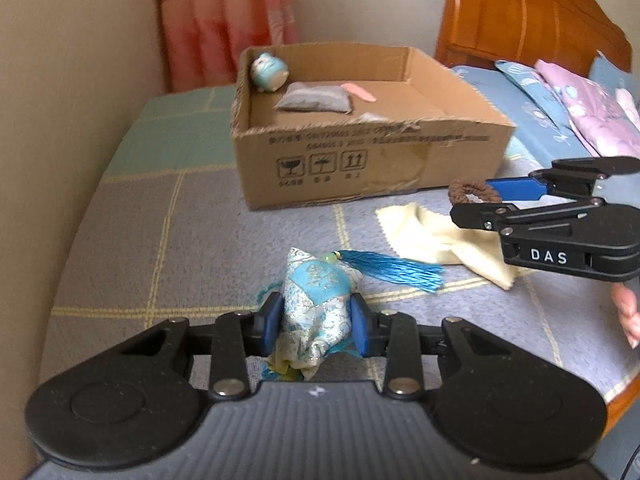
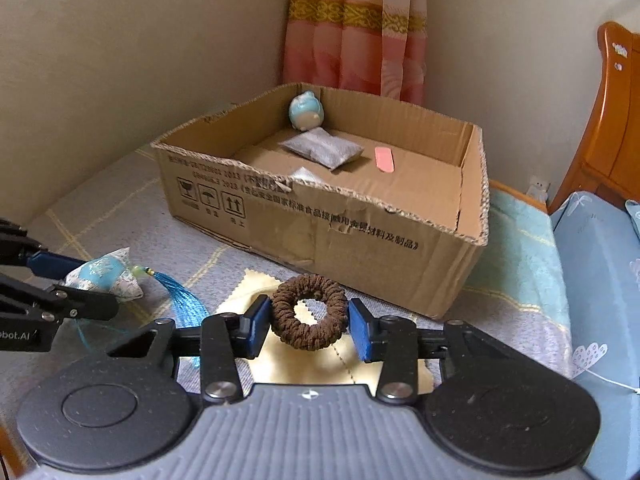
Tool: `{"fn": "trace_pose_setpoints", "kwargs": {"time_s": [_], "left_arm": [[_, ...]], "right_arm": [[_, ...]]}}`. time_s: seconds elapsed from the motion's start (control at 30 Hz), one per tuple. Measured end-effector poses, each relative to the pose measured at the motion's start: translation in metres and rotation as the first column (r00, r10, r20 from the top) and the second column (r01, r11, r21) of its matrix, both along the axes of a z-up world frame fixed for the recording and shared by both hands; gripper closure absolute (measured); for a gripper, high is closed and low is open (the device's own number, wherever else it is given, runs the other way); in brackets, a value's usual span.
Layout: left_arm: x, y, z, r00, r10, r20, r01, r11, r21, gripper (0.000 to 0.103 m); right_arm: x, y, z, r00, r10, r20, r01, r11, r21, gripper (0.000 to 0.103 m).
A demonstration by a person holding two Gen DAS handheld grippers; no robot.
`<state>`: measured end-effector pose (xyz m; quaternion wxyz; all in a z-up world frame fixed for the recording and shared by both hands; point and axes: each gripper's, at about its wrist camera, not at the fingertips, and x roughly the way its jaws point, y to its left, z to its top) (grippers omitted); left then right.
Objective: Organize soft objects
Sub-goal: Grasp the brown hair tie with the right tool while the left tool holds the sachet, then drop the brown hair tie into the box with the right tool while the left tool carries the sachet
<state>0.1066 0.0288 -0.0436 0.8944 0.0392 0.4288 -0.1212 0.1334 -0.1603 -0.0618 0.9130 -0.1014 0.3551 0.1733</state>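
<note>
While my left gripper (image 1: 316,322) has its blue pads pinched on a brocade sachet (image 1: 316,300), the thing looks kinda crumpled: shiny silver-and-turquoise woven fabric, roughly pyramid shaped, with a pale green bead and a silky blue tassel (image 1: 396,270) fanning out toward the right over the bed cover (image 1: 160,240). It sits near the cover's front edge, well apart from the box.

My right gripper (image 2: 308,326) is squeezing a brown scrunchie (image 2: 309,312), a ribbed, fuzzy ring, pads touching it on both sides. Under it lies a pale yellow cloth (image 2: 344,364) with a zigzag-cut edge, flat and a bit folded.

Further back toward the wall corner is a cardboard box (image 2: 360,232), top flaps torn off rough, front wall scuffed. Inside: a round light-blue plush (image 2: 306,111) in the far corner, a grey pillowy pouch (image 2: 322,148) mid-floor, and a small pink strip (image 2: 385,159) beside it.

Writing-wise: the box has fragile / keep-dry / this-way-up icons plus Chinese print too small for me to read properly. My right gripper's side says "DAS", and the left one shows "obot.AI". The cover itself is grey and teal check with thin yellow lines.
</note>
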Motion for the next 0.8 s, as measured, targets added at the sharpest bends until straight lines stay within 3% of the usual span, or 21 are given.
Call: {"fn": "trace_pose_setpoints", "kwargs": {"time_s": [0.2,0.43,0.8], "left_arm": [[-0.011,-0.004,0.022,0.997,-0.077,0.025,0.076,0.997,0.022,0.069],[-0.018,0.002,0.042,0.994,-0.081,0.073,0.08,0.997,0.012,0.069],[-0.011,0.006,0.065,0.987,-0.074,0.14,0.072,0.997,0.023,0.069]], "right_arm": [[-0.014,-0.001,0.018,0.999,0.023,0.036,-0.023,1.0,-0.016,0.056],[-0.021,-0.01,0.049,0.994,0.028,0.105,-0.028,1.0,-0.001,0.056],[0.023,-0.024,0.077,0.987,-0.015,0.162,0.011,1.0,0.026,0.056]]}}
